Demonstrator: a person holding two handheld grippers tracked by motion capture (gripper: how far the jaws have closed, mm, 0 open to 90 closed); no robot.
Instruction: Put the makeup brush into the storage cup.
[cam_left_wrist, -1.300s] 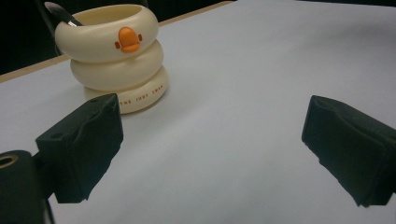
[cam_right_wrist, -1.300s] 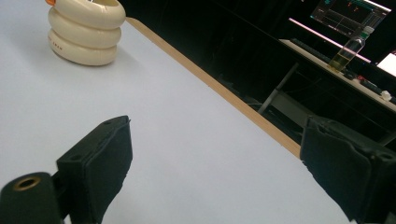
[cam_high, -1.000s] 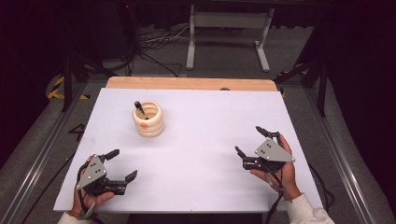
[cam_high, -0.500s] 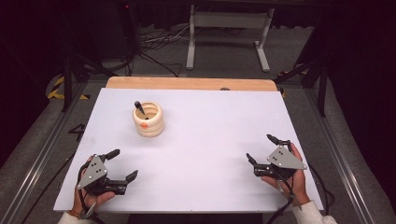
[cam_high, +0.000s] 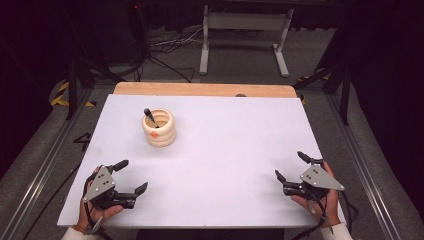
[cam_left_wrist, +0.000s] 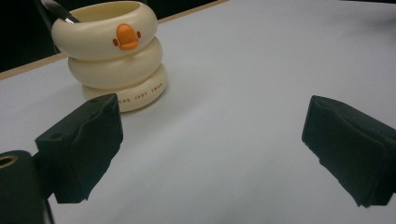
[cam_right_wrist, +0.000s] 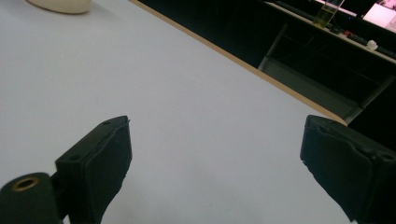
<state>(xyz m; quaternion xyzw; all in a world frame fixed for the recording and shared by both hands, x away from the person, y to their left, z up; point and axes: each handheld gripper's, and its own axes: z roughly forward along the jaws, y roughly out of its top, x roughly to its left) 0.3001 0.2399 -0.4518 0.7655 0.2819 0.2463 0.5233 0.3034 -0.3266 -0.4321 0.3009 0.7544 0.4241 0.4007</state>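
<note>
A cream holder made of three stacked rings (cam_high: 159, 128) stands on the white table (cam_high: 225, 135), left of the middle toward the back. It bears an orange duck bill (cam_left_wrist: 125, 37), and a dark pen (cam_high: 149, 116) leans inside it. My left gripper (cam_high: 131, 176) rests open near the front left corner, held by a hand, its jaws wide apart and pointing toward the holder (cam_left_wrist: 112, 53). My right gripper (cam_high: 291, 166) is open at the front right edge, nothing between its jaws. The holder's base (cam_right_wrist: 60, 4) shows at the top left of the right gripper view.
A wooden strip (cam_high: 200, 89) borders the table's far edge. Beyond it stand a metal frame (cam_high: 245, 30) and cables (cam_high: 165, 47) on the floor. Dark rails run along both sides of the table.
My right gripper has drawn back toward the front right corner of the table, still open. The left gripper and the holder have stayed put.
</note>
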